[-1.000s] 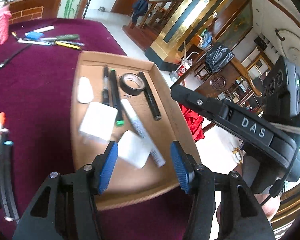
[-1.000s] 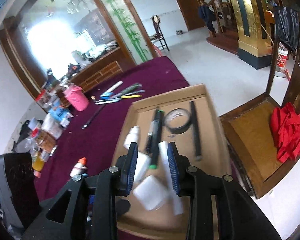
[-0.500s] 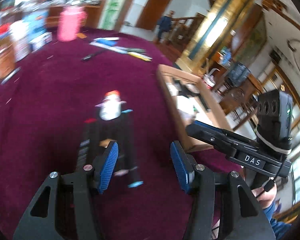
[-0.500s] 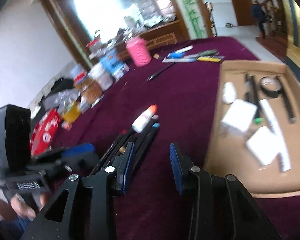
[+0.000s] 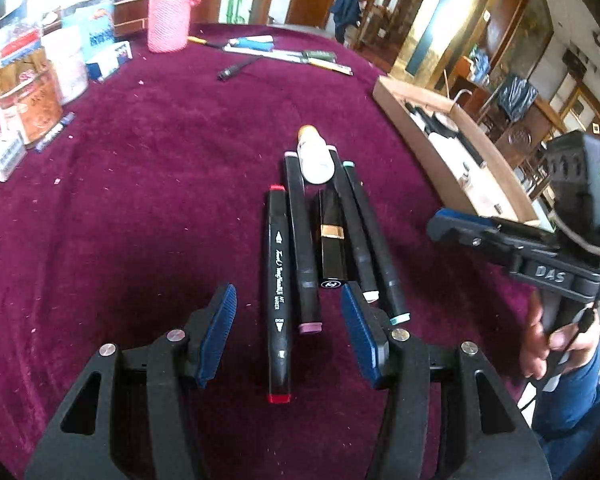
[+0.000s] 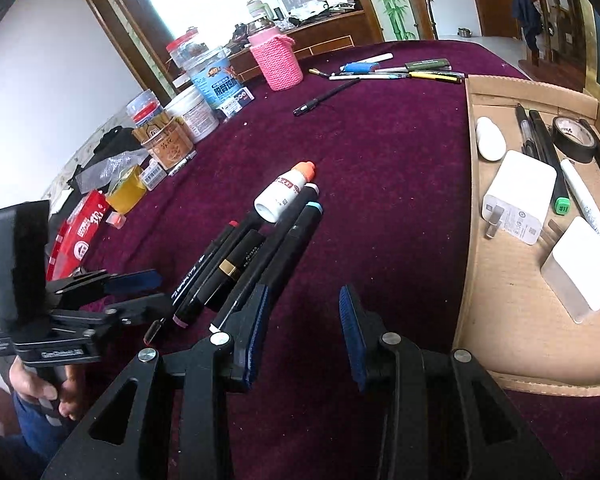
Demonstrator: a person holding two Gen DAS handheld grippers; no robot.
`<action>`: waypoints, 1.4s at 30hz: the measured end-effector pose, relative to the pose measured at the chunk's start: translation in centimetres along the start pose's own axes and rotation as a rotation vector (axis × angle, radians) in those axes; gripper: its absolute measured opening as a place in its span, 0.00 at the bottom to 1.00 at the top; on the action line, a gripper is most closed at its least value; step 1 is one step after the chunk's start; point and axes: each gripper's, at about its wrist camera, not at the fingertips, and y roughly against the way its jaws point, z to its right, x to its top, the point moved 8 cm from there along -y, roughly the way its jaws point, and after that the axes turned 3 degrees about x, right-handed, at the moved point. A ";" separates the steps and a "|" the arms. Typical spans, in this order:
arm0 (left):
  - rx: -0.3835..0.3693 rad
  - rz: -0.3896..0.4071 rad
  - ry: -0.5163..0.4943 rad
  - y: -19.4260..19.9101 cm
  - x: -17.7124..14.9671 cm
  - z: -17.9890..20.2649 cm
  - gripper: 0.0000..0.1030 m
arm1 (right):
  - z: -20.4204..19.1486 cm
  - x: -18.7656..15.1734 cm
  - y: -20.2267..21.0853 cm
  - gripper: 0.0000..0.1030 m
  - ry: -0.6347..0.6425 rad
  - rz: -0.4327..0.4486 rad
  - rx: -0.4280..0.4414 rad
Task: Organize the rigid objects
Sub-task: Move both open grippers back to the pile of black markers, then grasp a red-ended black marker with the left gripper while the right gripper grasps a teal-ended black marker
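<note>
Several black markers lie side by side on the maroon cloth, with a red-capped marker (image 5: 277,292) leftmost, a black and gold lipstick (image 5: 332,246) and a small white bottle with an orange cap (image 5: 315,155) among them. My left gripper (image 5: 290,330) is open and empty, its jaws on either side of the near ends of the red-capped and pink-capped markers. My right gripper (image 6: 303,330) is open and empty, beside the markers (image 6: 236,268) and left of the cardboard tray (image 6: 500,320). The tray holds white chargers (image 6: 520,200), pens and a tape roll (image 6: 572,138).
A pink knitted cup (image 6: 277,62), jars and tubs (image 6: 214,80) and packets stand along the table's far left. Loose pens (image 6: 396,72) lie at the back. The right gripper body (image 5: 540,248) shows at right in the left wrist view.
Both grippers have swung left, away from the cardboard tray, to the group of markers on the cloth. The left gripper has closed in over the markers. Both stay open.
</note>
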 end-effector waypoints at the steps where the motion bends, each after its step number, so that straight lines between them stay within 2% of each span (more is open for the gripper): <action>1: 0.005 -0.008 -0.003 -0.5 0.0 -0.1 0.51 | 0.0 0.0 0.1 0.31 -0.001 -0.001 0.003; 4: 0.015 -0.012 0.003 -1.2 0.2 -0.5 0.51 | -0.2 0.0 0.1 0.31 -0.004 -0.008 0.012; 10: -0.067 -0.016 0.031 -1.3 0.7 -1.3 0.51 | -1.0 0.1 0.0 0.31 0.013 -0.007 0.026; 19: -0.007 0.005 -0.014 -1.9 1.5 -1.6 0.51 | -1.7 -0.1 -0.9 0.31 0.012 -0.034 0.013; 22: 0.059 0.021 -0.036 -1.8 1.7 -2.3 0.51 | -1.7 0.0 -1.2 0.31 0.014 -0.044 -0.002; 24: 0.080 0.003 -0.057 -2.2 1.3 -2.5 0.46 | -1.7 0.0 -1.4 0.31 0.011 -0.054 -0.008; 31: 0.143 0.017 -0.105 -2.4 1.4 -2.1 0.45 | -2.1 0.0 -2.5 0.31 0.008 -0.079 -0.027; 33: 0.176 0.030 -0.111 -2.4 1.5 -2.3 0.32 | -2.3 0.2 -3.1 0.31 0.024 -0.088 -0.055; 36: 0.166 0.040 -0.075 -2.2 1.6 -3.0 0.18 | -2.4 0.4 -3.9 0.30 0.043 -0.110 -0.099; 39: 0.150 0.045 -0.054 -2.1 1.6 -3.4 0.17 | -2.5 0.5 -4.8 0.28 0.055 -0.129 -0.120; 42: 0.170 0.050 -0.075 -2.2 1.5 -3.1 0.17 | -2.5 0.6 -5.4 0.20 0.090 -0.142 -0.179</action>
